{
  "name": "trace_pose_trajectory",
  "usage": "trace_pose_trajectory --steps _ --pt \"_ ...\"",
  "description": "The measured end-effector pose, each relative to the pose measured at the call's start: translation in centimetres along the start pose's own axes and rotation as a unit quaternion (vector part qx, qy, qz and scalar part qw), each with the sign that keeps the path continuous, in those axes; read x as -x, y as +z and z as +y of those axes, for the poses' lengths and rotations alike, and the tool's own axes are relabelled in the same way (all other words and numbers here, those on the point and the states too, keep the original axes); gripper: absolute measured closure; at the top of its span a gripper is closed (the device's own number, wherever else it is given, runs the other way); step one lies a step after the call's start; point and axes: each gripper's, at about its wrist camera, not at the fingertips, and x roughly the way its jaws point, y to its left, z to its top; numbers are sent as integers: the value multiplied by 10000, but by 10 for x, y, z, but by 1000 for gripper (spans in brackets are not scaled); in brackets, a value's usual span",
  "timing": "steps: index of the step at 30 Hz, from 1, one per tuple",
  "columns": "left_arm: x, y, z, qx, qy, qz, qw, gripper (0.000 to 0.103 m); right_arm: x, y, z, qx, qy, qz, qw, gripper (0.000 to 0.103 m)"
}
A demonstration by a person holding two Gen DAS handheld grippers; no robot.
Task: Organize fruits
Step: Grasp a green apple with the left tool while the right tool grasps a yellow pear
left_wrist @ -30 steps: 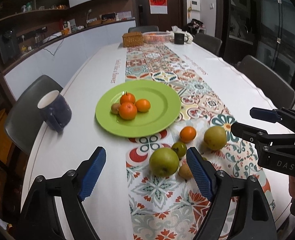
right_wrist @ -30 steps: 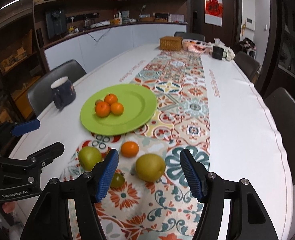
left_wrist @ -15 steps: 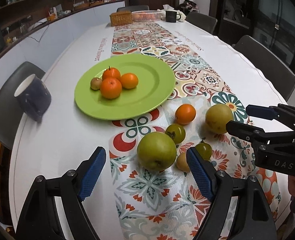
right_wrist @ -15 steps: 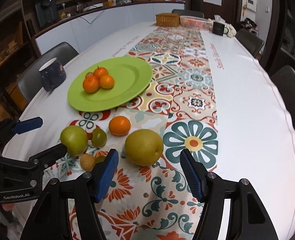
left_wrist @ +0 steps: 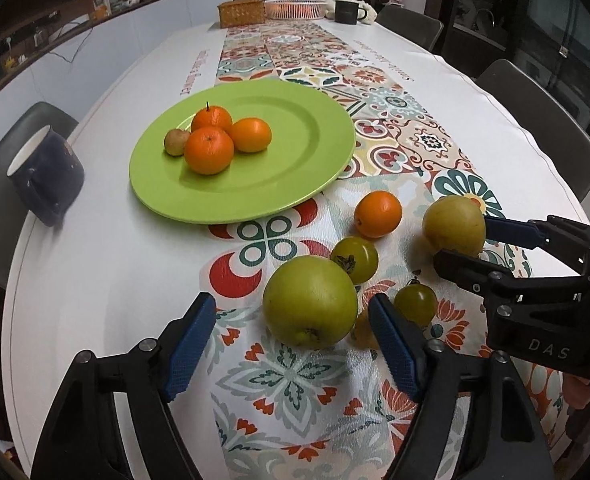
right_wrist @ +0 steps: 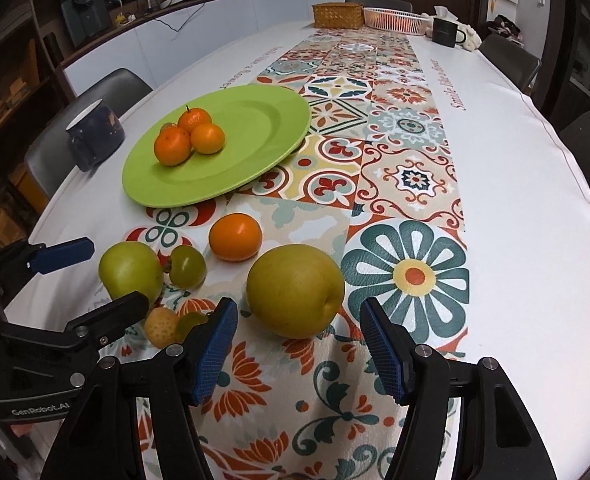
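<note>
Left wrist view: the left gripper [left_wrist: 293,334] is being held just short of a green apple [left_wrist: 310,306] on the patterned runner [left_wrist: 295,392]; its jaws have just been closing in but aren't touching the fruit yet. A green plate [left_wrist: 295,168] with oranges [left_wrist: 215,140] is being shown further back.

Right wrist view: the right gripper [right_wrist: 299,346] is being kept apart around nothing, with a yellow pear [right_wrist: 295,291] sitting just ahead, untouched.
</note>
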Motion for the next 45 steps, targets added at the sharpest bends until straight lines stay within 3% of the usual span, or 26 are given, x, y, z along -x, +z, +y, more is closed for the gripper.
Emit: trace_pose_trajectory --steps 7,9,14,45 --pt "-4 2 2 82 -71 64 9999 36 -7 1 2 29 12 47 10000 39" --pt "-6 1 3 102 -138 116 9998 40 -9 1 2 50 3 69 10000 46" --pt "-8 1 2 131 -311 164 9993 54 -13 1 3 65 22 84 9999 50" --pt "13 0 -1 94 -195 -101 9997 54 12 -3 9 216 -14 -260 9994 56"
